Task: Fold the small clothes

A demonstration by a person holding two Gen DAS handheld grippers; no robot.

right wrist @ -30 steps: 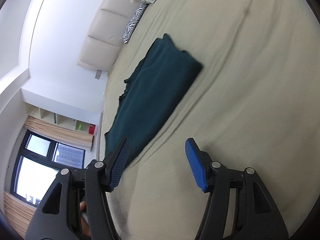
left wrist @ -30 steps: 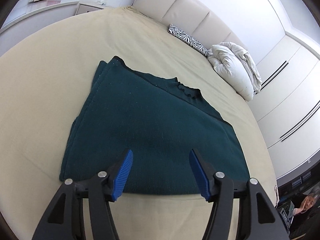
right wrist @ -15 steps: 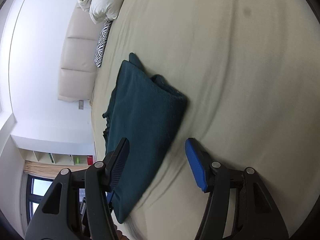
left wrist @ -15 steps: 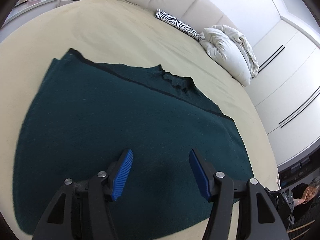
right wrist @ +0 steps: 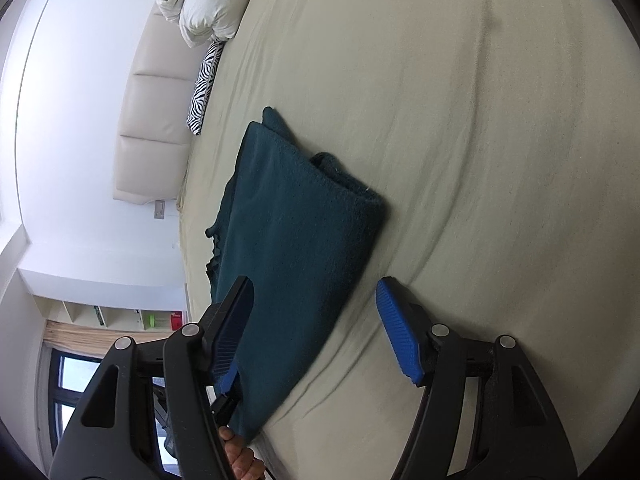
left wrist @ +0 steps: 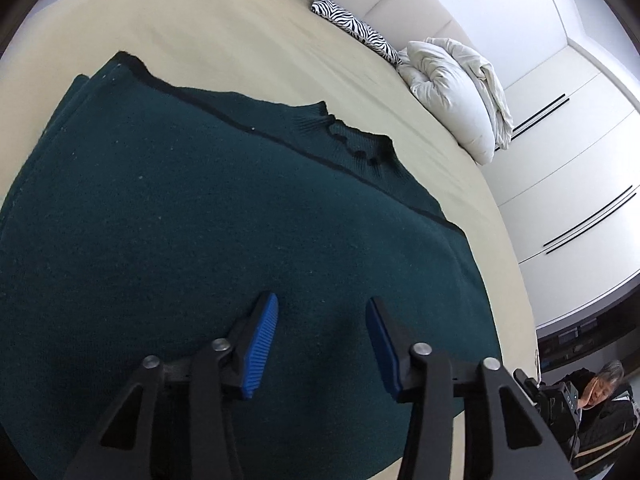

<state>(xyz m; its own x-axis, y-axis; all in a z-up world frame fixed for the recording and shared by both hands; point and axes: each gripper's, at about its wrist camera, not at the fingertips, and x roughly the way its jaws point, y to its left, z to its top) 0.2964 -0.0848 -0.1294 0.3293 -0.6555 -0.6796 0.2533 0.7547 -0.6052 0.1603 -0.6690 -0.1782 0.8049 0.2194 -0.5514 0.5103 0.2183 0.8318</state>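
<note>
Your left gripper (left wrist: 322,340) and right gripper (right wrist: 316,330) hover over the folded teal sweater (left wrist: 200,240) — both spread wide, gripping nothing.

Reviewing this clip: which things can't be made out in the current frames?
- Dark green knitted sweater, left wrist view: its near edge is hidden behind the open left gripper and the frame's rim.
- Same sweater, right wrist view: the near end vanishes behind the open right gripper.
- Wall shelf items, right wrist view: too small to identify.

Bare bed sheet (right wrist: 480,140) around the sweater (right wrist: 296,248); pillows (left wrist: 452,92) well apart at headboard.
</note>
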